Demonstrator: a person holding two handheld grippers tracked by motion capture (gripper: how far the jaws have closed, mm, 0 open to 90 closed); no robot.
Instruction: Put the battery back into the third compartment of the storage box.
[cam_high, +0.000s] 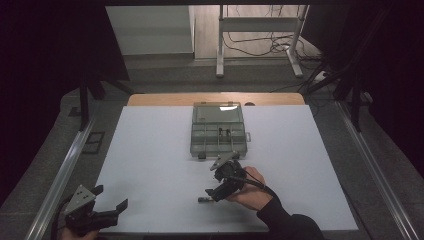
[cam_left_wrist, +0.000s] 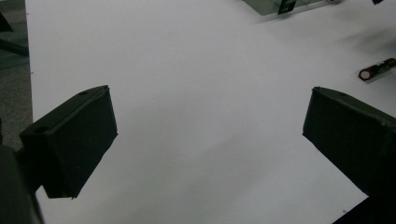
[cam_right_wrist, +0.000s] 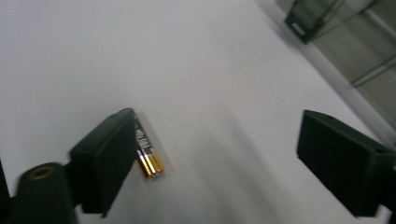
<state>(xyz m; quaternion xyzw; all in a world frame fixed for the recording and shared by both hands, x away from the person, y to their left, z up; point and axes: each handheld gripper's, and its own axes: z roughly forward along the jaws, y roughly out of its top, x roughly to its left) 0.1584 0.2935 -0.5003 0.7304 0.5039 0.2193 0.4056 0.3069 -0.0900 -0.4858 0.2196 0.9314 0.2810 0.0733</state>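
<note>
Two tongs: right tongs angled low over the worktop, jaws wide around a battery, partly hidden; left tongs wide, empty.

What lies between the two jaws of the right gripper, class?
In the right gripper view, a battery lies on the white table against the inner side of one jaw; the stretch from it to the other jaw is bare.
</note>
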